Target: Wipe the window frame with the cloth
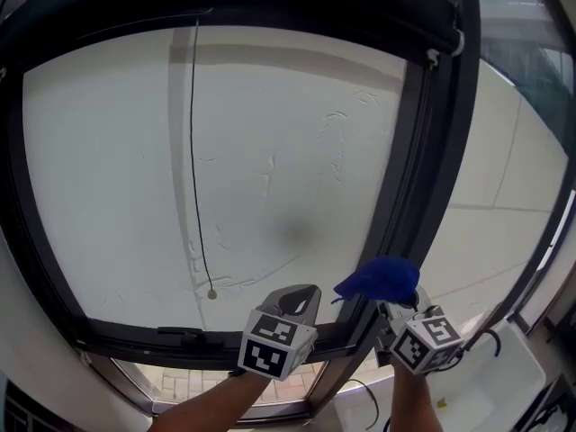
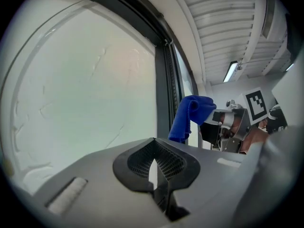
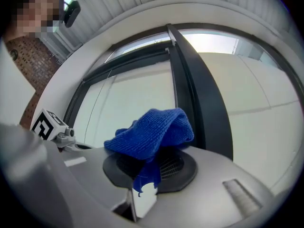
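The blue cloth [image 1: 382, 279] is held bunched in the right tongs [image 1: 392, 306], which are clamped on a fold of it, most of the fabric piled above the jaws. The dark upright post of the window frame [image 1: 409, 169] lies straight ahead of the cloth and runs upward, its long axis leaning a little to the right in the head view. Whether cloth and post touch cannot be told. In the right gripper view the cloth [image 3: 153, 131] is seen just left of the post [image 3: 194, 94]. The left tongs [image 1: 302, 301] are held beside, further from the post, jaws together and empty; the right is judged better placed for the wipe.
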